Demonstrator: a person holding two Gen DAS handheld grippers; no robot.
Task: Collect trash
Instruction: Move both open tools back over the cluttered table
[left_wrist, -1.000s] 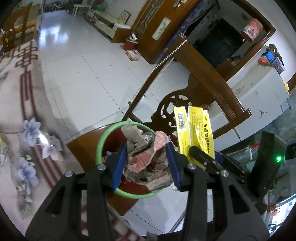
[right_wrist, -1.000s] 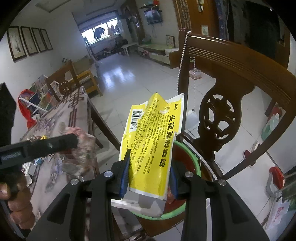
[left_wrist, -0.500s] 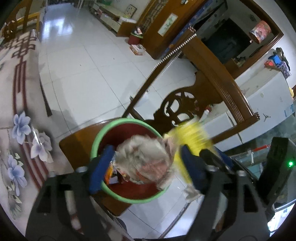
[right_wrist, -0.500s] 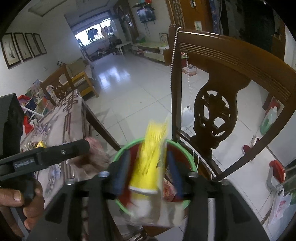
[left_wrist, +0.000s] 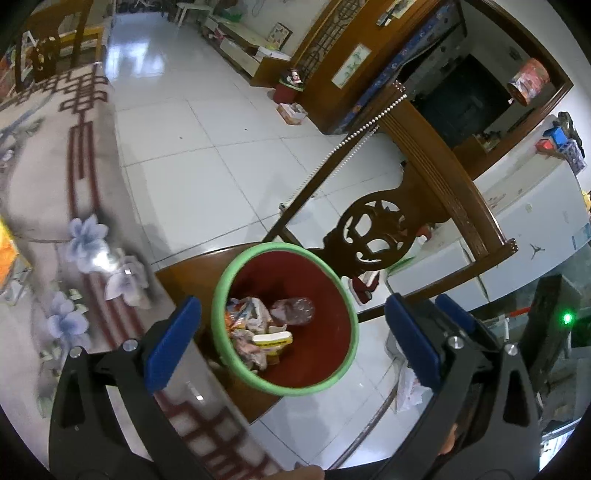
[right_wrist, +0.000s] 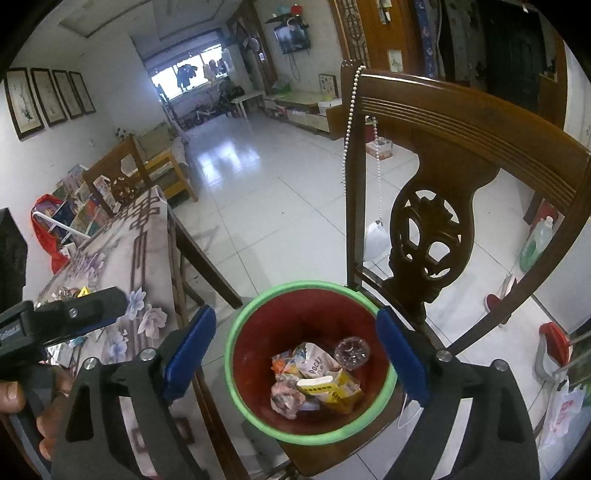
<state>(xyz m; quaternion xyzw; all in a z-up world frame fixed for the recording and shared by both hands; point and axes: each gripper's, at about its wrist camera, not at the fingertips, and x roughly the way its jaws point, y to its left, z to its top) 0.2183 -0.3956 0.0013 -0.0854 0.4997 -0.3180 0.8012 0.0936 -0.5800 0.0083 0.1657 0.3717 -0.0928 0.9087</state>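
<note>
Both my grippers, left (left_wrist: 291, 332) and right (right_wrist: 295, 350), hang w/ jaws wide apart, empty, right over the bin (right_wrist: 236, 354). Trash (right_wrist: 317, 380) lies at the bin's bottom. Table (left_wrist: 44, 192) is left of the bin, so left gripper's nearer for the next pick.

In the right wrist view we read "Pocky" on a pale snack box (right_wrist: 314, 363) lying in the red bin (right_wrist: 255, 354). Beside it we see a yellow packet (right_wrist: 334, 391) with a row of black Chinese characters along its edge, too small for us to make out. From the left wrist view we see the same yellow packet (left_wrist: 274, 339) with dark print that we cannot read. On the white cabinet (left_wrist: 524, 229) at the right we spot a small black jumping-figure sticker (left_wrist: 534, 250). We find nothing else legible in either view.
</note>
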